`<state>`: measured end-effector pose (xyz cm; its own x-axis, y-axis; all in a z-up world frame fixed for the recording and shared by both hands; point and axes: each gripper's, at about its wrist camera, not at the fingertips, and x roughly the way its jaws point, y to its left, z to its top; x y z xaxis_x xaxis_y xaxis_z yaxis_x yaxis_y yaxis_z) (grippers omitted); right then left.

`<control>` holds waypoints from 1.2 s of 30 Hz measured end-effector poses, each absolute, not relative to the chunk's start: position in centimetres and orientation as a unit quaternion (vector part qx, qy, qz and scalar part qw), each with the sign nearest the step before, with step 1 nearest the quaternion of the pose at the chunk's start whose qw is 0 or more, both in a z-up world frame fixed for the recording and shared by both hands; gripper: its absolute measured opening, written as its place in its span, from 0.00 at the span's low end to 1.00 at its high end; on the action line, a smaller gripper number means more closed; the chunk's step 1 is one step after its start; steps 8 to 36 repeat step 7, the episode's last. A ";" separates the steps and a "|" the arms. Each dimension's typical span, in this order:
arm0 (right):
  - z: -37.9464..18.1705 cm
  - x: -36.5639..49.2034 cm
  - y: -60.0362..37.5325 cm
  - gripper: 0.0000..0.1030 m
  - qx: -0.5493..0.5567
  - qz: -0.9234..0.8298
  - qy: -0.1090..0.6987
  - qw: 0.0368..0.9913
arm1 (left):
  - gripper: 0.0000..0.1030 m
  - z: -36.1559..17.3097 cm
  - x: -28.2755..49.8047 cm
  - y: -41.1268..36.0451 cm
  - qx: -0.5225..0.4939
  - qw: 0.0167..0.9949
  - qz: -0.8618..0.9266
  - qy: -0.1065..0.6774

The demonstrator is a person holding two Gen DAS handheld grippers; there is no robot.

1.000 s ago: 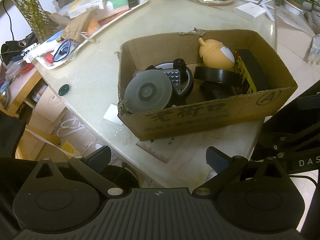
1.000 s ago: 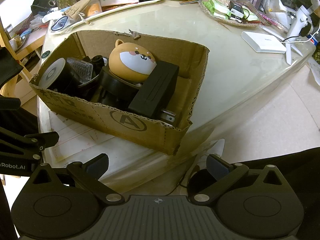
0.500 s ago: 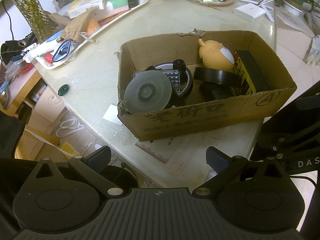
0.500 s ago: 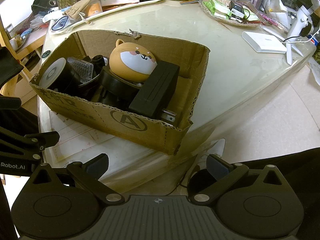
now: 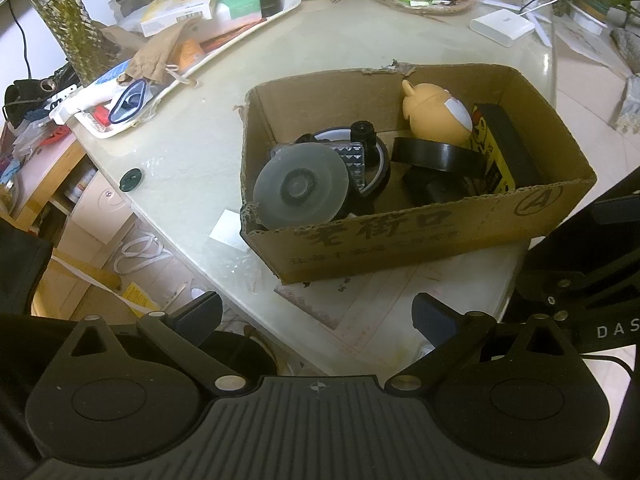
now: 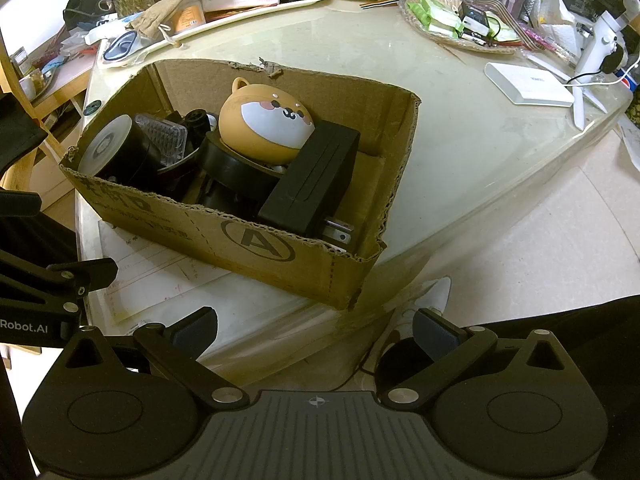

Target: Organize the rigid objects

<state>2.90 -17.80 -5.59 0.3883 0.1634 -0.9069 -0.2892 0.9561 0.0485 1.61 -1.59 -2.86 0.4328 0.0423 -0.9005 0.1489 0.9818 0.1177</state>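
Here the right wrist view shows the face of the orange dog toy (image 6: 267, 124) and the metal prongs (image 6: 338, 232) of the black adapter (image 6: 316, 176); the left wrist view shows only the toy's back, but more of the grey disc (image 5: 301, 186). All lie inside the cardboard box (image 5: 400, 240) on the pale table (image 5: 192, 152). The left gripper (image 5: 316, 316) and right gripper (image 6: 314, 326) hang apart from the box, jaws spread wide, empty. A cluttered tray (image 5: 224, 36) lies behind the box.

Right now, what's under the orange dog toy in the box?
The orange dog toy rests on a black ring. Below the ring, only dark shapes show; the box floor there is hidden.
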 end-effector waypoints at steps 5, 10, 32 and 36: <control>-5.6 2.9 -17.8 1.00 -0.058 0.136 0.536 0.831 | 1.00 -2.6 1.5 -1.4 0.081 0.847 -0.037 0.524; -5.6 2.9 -17.8 1.00 -0.058 0.136 0.536 0.831 | 1.00 -2.5 1.4 -1.4 0.080 0.849 -0.041 0.520; -5.6 2.9 -17.8 1.00 -0.058 0.136 0.536 0.831 | 1.00 -2.5 1.4 -1.4 0.080 0.849 -0.041 0.520; -5.6 2.9 -17.8 1.00 -0.058 0.136 0.536 0.831 | 1.00 -2.5 1.4 -1.4 0.080 0.849 -0.041 0.520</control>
